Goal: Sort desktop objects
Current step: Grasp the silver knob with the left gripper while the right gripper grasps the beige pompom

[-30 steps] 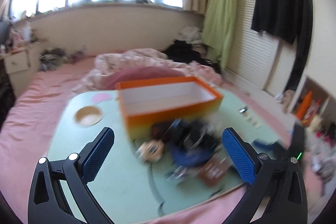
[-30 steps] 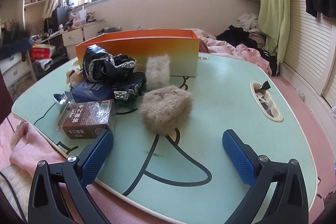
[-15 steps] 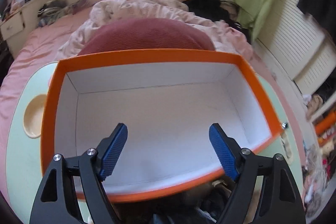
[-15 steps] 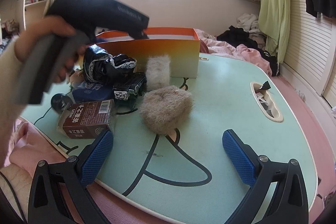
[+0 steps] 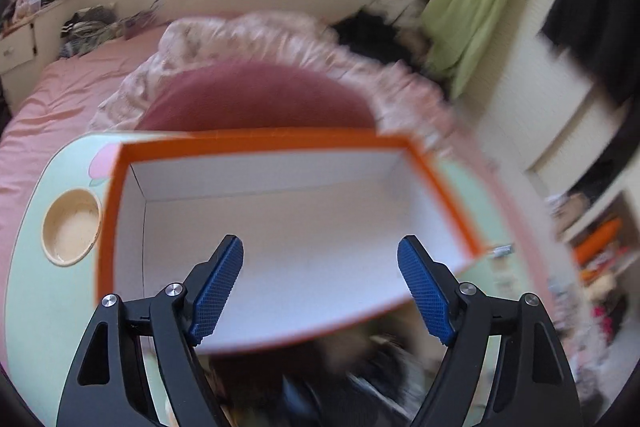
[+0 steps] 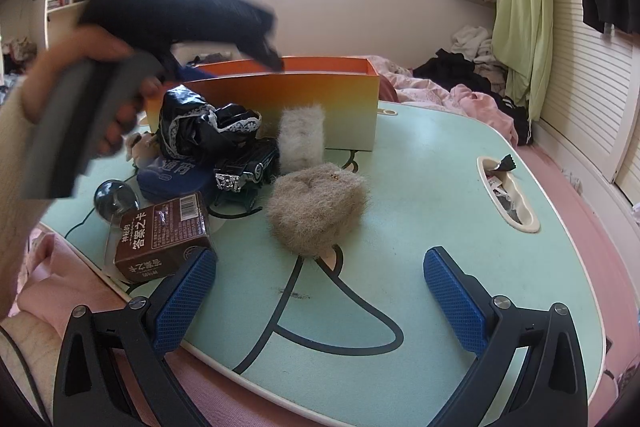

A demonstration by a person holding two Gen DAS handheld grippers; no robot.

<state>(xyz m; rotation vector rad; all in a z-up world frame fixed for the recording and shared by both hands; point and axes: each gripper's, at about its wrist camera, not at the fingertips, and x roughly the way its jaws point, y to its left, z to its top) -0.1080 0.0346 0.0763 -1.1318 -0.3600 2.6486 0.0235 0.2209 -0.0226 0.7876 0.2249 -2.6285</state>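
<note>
An orange box point(image 5: 444, 195) with a white, empty inside stands on the green lap table point(image 5: 52, 291). My left gripper point(image 5: 320, 283) is open and empty, held above the box's near edge. In the right wrist view the box point(image 6: 280, 99) is at the back, with the left gripper body point(image 6: 180, 15) and the hand above it. In front lie a black lace-trimmed bundle point(image 6: 200, 127), a blue pouch point(image 6: 176, 175), a toy car point(image 6: 248, 167), two furry pieces point(image 6: 316, 211), and a brown card box point(image 6: 164, 235). My right gripper point(image 6: 316, 291) is open and empty, low over the table's near edge.
A round cup recess point(image 5: 72, 227) sits in the table left of the box. A slot tray point(image 6: 508, 195) with small bits is at the table's right side. A small dark ball point(image 6: 116, 199) lies by the card box. Pink bedding surrounds the table.
My left gripper rose from facing the object pile to above the orange box, then pulled back slightly and turned; its view is blurred. The right gripper has not moved.
</note>
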